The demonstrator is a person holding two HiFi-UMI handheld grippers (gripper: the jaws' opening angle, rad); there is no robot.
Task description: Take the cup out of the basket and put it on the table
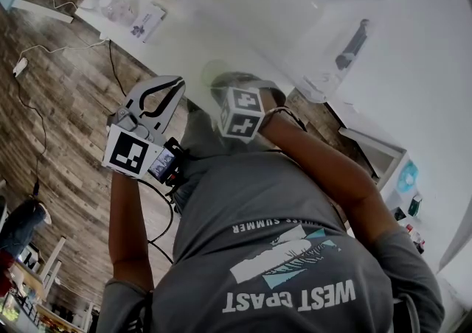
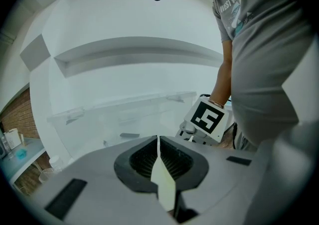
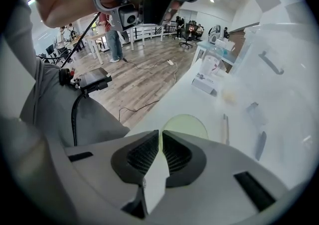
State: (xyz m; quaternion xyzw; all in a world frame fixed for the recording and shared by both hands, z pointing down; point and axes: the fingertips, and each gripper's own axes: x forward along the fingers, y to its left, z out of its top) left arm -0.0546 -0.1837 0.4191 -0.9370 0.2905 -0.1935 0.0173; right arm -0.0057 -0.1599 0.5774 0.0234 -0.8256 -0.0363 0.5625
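Note:
No basket shows in any view. A pale green round thing [image 3: 185, 126] lies on the white table [image 3: 209, 104] just beyond my right gripper [image 3: 160, 138]; I cannot tell whether it is the cup. It also shows faintly as a green disc [image 1: 216, 72] in the head view. The right gripper is shut and empty, and its marker cube [image 1: 242, 113] hovers in front of the person's chest. My left gripper [image 2: 158, 142] is also shut with nothing between its jaws. It is held up at the left [image 1: 171, 88], pointing at the table's near edge.
The white table [image 1: 295, 7] carries a dark-handled tool [image 1: 352, 44], plastic packets [image 1: 140, 22] and utensils [image 3: 225, 128]. Wooden floor with cables [image 1: 44, 103] lies to the left. The person's grey shirt [image 1: 280, 250] fills the lower head view. People stand far back [image 3: 112, 35].

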